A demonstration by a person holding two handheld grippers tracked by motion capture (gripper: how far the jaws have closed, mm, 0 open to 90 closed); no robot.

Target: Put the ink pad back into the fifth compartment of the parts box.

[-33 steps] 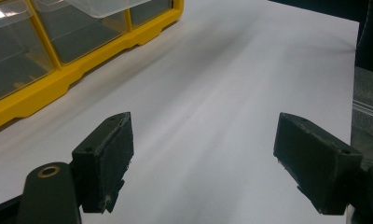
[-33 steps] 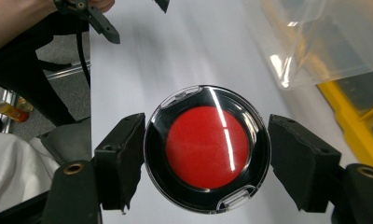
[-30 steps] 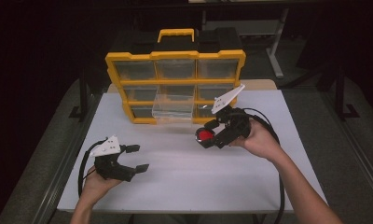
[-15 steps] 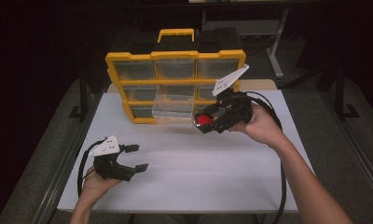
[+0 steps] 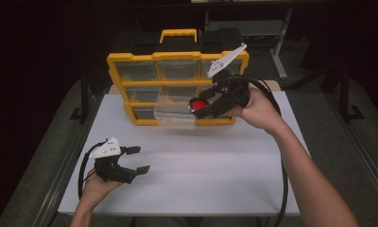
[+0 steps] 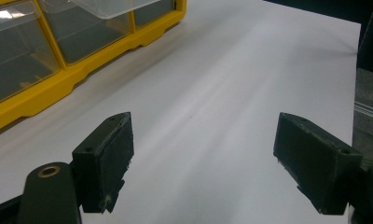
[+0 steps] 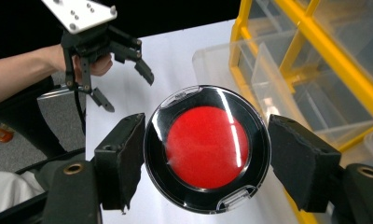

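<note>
high view: white table (image 5: 215, 175), dark surrounding room.

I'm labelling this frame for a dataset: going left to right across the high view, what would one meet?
Left gripper with jaws apart over the white table → pulled-out clear drawer of the yellow organizer → round red compact → right gripper clamping it → right hand.

There were two grippers (image 5: 139, 159) (image 5: 200, 107), one red disc (image 7: 207, 148), one yellow organiser (image 5: 177, 85), one pulled-out drawer (image 5: 174, 111) and one table (image 5: 201, 165).
</note>
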